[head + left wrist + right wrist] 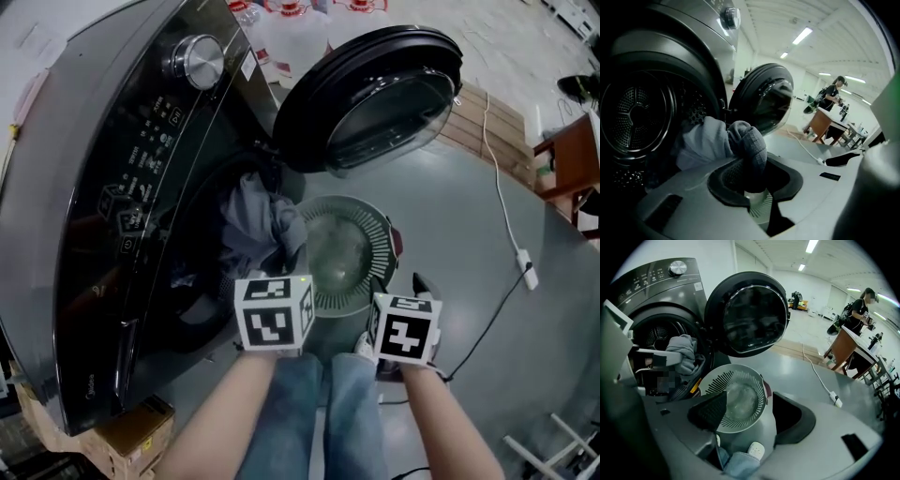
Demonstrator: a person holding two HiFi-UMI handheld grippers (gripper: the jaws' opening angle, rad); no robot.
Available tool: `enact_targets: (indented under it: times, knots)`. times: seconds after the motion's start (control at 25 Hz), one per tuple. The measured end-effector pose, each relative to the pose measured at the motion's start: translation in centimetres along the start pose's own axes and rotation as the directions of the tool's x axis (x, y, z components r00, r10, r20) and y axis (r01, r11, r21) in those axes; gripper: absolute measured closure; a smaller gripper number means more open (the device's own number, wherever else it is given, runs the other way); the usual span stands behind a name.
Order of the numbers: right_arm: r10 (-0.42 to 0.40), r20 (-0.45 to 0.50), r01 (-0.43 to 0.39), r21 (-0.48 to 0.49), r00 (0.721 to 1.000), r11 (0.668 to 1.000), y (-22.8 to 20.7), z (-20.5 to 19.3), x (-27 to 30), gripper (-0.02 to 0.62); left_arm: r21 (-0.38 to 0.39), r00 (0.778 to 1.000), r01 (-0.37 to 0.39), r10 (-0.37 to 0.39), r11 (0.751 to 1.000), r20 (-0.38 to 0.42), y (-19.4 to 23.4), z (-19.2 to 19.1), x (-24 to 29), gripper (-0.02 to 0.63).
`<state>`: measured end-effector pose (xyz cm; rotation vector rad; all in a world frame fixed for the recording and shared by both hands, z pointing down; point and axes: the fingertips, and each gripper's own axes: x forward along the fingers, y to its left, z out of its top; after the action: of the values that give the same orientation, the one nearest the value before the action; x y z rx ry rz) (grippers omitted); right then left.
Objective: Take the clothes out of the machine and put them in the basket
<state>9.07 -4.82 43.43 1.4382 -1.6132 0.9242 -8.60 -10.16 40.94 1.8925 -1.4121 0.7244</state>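
Jaws of the left gripper pinch a grey garment hanging out of the machine, while the right gripper jaws stand apart, empty, over the pale basket on the floor below the open door.

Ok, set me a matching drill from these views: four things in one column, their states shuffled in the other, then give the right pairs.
Things
1. grey garment
2. basket
3. machine door
4. right gripper

States
A. empty, standing on the floor
B. jaws apart, nothing held
C. clamped in the jaws of the left gripper
D. swung wide open

Pairs: 1-C, 2-A, 3-D, 4-B
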Motion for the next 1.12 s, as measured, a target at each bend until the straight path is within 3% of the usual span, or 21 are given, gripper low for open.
enact_targets:
  times: [0.16,0.32,0.44,0.64,0.84,0.88,1.0,1.12]
  knots:
    - [-0.010,-0.007,0.010,0.007,1.000,1.000,-0.5,-0.3,0.0,0.293,0.008,0.983,0.183,-0.183,0.983,0.004,-2.8,-0.1,0.3,0.538]
    - [-0.023,-0.010,0.023,0.014,1.000,1.000,-0.8,-0.6,0.2,0.295,0.079,0.937,0.348,-0.348,0.934,-0.014,-6.1,-0.2,0.1,0.538]
    - [-0.031,-0.006,0.031,0.015,1.000,0.999,-1.0,-0.5,0.3,0.301,0.118,0.903,0.430,-0.428,0.895,-0.042,-8.4,-0.4,0.2,0.540]
    - [-0.036,-0.007,0.036,0.017,0.999,0.999,-1.2,-0.5,0.3,0.315,0.142,0.899,0.436,-0.423,0.889,-0.109,-9.4,-1.2,0.9,0.538]
    - [-0.042,-0.013,0.043,0.023,0.999,0.999,-1.6,-0.7,0.6,0.333,0.140,0.917,0.381,-0.355,0.914,-0.180,-8.7,-2.6,2.3,0.521]
    - [-0.043,-0.014,0.043,0.025,0.999,0.999,-1.6,-0.7,0.7,0.334,0.139,0.918,0.374,-0.346,0.917,-0.192,-8.7,-2.9,2.7,0.487]
    - [-0.042,-0.018,0.042,0.024,0.999,0.999,-1.6,-1.0,1.0,0.337,0.095,0.922,0.350,-0.325,0.932,-0.210,-8.7,-3.4,3.6,0.179]
    - [-0.041,-0.019,0.042,0.018,0.999,0.999,-1.6,-1.1,1.1,0.339,0.090,0.935,0.302,-0.276,0.949,-0.222,-7.7,-3.8,4.2,0.164]
